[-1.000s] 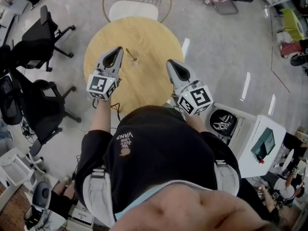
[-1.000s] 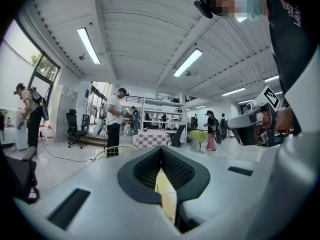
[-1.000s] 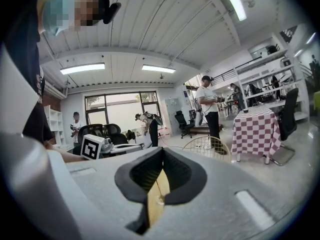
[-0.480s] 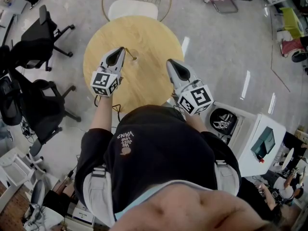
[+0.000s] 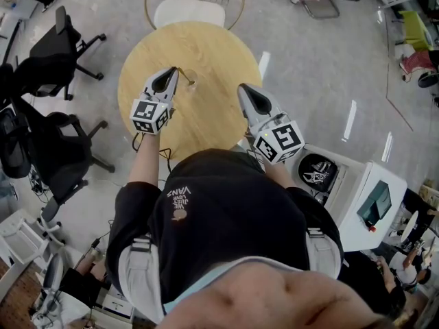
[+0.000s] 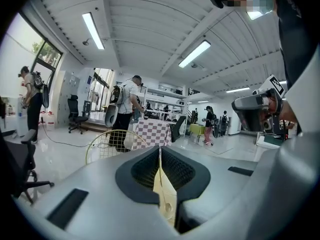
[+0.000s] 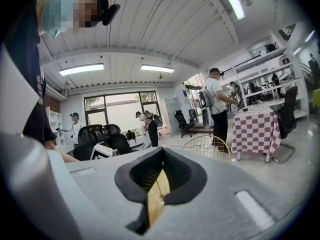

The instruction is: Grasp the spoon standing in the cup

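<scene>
- The left gripper hung over the left part of the round wooden table. Its jaws were drawn together to a point. Its own view showed only a narrow slit with a strip of tabletop behind it, and nothing clearly pinched.
- Its tip sat just beside the top end of the spoon. Whether the two touched was too small to tell.
- The spoon leaned in a small clear cup near the middle of the table, with its handle slanting up and to the left, towards that gripper.
- The spoon looked thin and gold-coloured. It was probably metal, so light, stiff and smooth enough to slide or twist between flat pads.
- The best hold seemed to be the upper handle, well above the cup's rim and across its flat faces, so the jaws would have to part first.
- The cup looked like glass and seemed light. A sideways push on the handle could tip it or drag it along, so a straight lift looked safer.
- The right gripper hovered at the table's right edge, well apart from the cup. Its jaws were closed and held nothing.
</scene>
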`<state>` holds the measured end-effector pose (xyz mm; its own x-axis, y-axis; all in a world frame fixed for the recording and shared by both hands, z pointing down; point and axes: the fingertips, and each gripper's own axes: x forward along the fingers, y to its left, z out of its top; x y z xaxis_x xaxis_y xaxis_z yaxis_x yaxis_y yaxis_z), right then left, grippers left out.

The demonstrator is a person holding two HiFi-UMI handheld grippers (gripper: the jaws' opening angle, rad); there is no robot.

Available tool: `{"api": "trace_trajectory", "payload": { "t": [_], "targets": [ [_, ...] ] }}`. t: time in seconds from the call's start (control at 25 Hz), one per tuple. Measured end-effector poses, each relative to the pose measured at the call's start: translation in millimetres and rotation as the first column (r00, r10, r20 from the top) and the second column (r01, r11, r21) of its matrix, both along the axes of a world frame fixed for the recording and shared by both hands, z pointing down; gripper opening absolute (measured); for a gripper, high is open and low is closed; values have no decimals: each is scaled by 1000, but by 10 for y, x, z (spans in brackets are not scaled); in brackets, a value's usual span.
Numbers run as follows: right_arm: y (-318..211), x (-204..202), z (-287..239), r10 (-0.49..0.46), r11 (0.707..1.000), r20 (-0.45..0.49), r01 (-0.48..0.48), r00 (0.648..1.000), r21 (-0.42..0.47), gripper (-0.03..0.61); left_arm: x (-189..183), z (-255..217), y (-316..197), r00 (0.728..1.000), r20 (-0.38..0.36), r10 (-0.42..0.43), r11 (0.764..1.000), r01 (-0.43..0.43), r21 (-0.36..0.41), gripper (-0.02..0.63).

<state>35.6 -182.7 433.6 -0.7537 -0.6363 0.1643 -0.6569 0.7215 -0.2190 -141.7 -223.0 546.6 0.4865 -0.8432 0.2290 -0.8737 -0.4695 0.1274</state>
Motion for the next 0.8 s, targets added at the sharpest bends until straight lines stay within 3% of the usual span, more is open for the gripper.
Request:
{"api": "trace_trajectory", "payload": {
  "t": [0.16,0.8],
  "targets": [
    [0,14,7,-1,1000,11,1,1000,-7,-2,-7,71,-1,1000,-4,-10,1000,10,-28,44],
    [-42,29,37,5,1000,3,-5,1000,-15,-2,27,248,-77,1000,-7,12,997,-13,-81,84]
  ]
}}
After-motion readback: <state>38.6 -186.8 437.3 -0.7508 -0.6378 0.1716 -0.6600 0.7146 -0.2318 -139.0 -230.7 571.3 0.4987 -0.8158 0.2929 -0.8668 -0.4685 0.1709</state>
